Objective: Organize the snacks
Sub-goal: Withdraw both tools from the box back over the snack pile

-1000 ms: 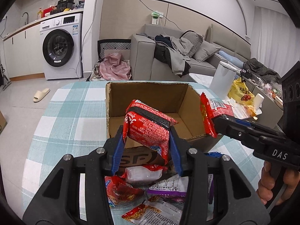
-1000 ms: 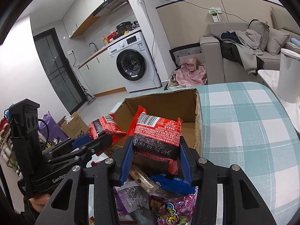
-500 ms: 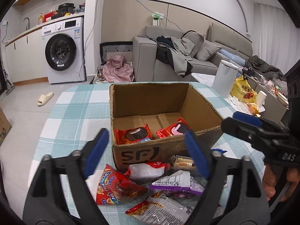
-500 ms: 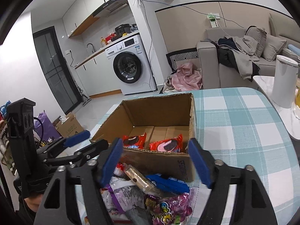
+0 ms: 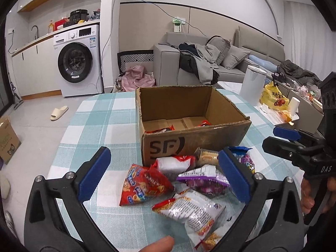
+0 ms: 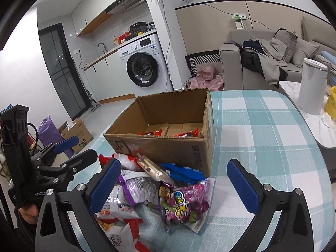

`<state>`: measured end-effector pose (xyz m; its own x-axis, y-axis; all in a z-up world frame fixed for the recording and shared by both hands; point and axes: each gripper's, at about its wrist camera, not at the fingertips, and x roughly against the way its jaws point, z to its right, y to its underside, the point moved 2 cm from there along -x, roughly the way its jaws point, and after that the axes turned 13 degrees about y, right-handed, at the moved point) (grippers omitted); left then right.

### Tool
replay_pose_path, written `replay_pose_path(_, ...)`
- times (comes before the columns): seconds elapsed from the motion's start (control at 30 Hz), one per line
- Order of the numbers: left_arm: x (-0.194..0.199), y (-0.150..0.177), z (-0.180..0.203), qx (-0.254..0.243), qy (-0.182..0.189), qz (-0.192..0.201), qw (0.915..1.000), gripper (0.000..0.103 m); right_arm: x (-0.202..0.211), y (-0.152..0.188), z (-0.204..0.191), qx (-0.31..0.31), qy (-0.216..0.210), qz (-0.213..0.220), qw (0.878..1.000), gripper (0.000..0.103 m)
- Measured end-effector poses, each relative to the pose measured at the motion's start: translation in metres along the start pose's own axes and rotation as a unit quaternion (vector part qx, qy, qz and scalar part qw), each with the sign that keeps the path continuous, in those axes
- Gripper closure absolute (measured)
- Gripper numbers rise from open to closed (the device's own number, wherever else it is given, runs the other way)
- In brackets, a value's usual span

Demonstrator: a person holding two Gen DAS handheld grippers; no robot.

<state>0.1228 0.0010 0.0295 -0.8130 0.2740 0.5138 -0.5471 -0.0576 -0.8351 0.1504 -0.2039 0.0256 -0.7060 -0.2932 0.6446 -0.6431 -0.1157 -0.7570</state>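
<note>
The loose snacks (image 5: pixel 168 180) lie heaped on the checked tabletop (image 5: pixel 100 126) just in front of the cardboard box (image 5: pixel 189 113), which holds two red packets. My left gripper (image 5: pixel 161 172) and right gripper (image 6: pixel 174 180) hover over the heap, jaws opening wide and empty. Overlapping slippery wrappers could make me pinch two or drag one off the tabletop.

- Left tongs (image 5: pixel 160 176): black plastic arms with triangular cut-outs, silver screws at the joints, blue ribbed pads (image 5: pixel 93 173) on the fingers.
- Right tongs (image 6: pixel 174 187): the same black build, silver screws, blue pads (image 6: pixel 241 185).
- White lettering "DAS" marks one handle, "GenRob" the other.
- A black cable loops behind the left handle.
</note>
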Motion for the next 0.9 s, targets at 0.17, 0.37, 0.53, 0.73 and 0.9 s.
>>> replay_pose_path(0.17,0.011,0.012,-0.002,0.001,0.001,-0.005,1.0000,0.001,0.003,0.011,0.000,0.007,0.000,-0.007,1.000,0.000)
replay_pose_path(0.37,0.017,0.022,-0.003,0.009,0.010,-0.015,0.9998,0.001,0.005,0.021,-0.003,0.024,0.006,-0.019,1.000,0.000)
replay_pose_path(0.53,0.020,0.027,-0.001,0.011,0.013,-0.024,0.9996,0.001,0.009,0.029,-0.007,0.037,0.008,-0.030,0.999,0.000)
replay_pose_path(0.73,0.023,0.034,0.008,0.000,0.014,-0.033,0.9994,0.001,0.013,0.037,-0.010,0.048,0.007,-0.038,0.998,0.000)
replay_pose_path(0.9,0.015,0.041,0.015,-0.009,0.012,-0.052,0.9985,0.001,0.004,0.044,-0.008,0.049,0.023,-0.051,0.997,0.000)
